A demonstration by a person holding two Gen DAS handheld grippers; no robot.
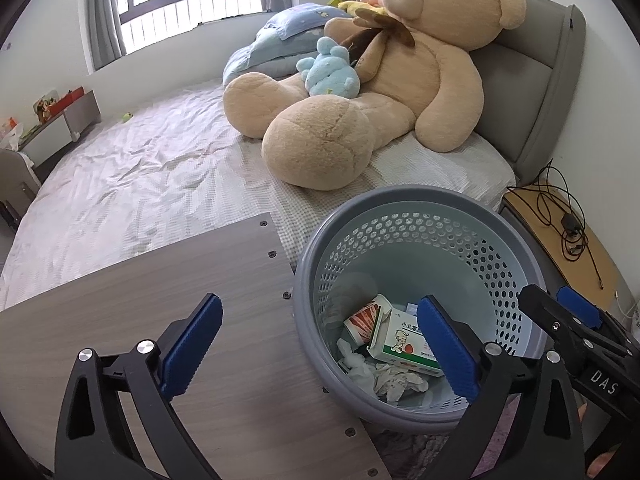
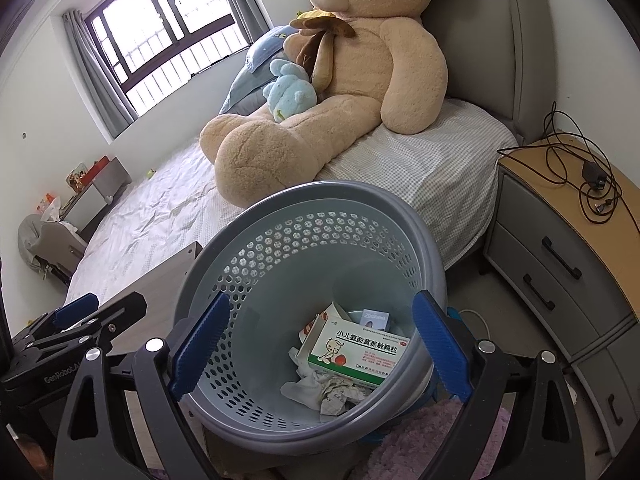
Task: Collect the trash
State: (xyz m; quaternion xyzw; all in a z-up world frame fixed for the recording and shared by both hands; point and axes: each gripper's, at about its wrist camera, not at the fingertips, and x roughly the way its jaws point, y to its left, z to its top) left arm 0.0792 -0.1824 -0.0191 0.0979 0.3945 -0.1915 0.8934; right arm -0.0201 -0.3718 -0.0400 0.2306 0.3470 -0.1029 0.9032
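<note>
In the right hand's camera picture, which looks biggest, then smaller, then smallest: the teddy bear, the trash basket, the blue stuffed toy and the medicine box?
1. Teddy bear and trash basket: about alike. The basket sits much nearer the camera, so I won't rank them.
2. Medicine box.
3. Blue stuffed toy, though it lies farther away than the box.

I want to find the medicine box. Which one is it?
Find the giant teddy bear on the bed; the grey holey trash basket stands below its feet. Inside, on crumpled tissues, lies the medicine box: white, green-edged, with a cartoon baby.
</note>
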